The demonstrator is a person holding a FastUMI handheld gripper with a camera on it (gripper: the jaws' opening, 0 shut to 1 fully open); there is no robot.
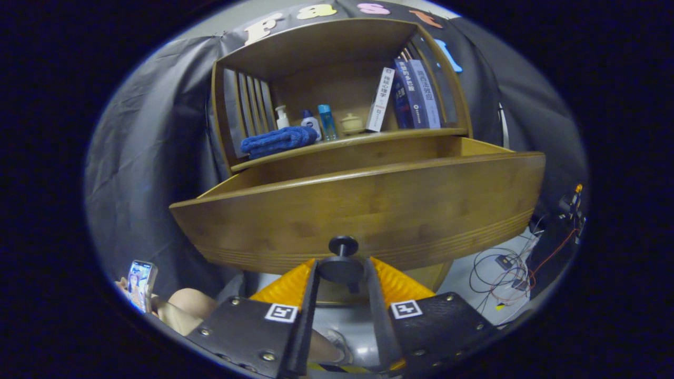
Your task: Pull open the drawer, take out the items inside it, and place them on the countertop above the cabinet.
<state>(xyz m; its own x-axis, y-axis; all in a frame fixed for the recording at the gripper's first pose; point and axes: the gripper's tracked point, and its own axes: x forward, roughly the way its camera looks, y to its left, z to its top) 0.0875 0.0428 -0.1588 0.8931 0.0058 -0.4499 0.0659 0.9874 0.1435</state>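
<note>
Currently the hand-held gripper (341, 271) is clenched on the drawer knob (342, 261); drawer (363, 210) is pulled out below the surface (363, 138). Contents hidden; unloading not begun.

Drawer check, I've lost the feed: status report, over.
Gripper shut on the round black drawer knob. Wooden cabinet drawer pulled out; contents hidden behind its front. Nothing in the way.

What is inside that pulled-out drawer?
Cannot tell: the drawer front hides its contents. Only a bare inner wall shows. The gripper fingers stand either side of its knob.
</note>
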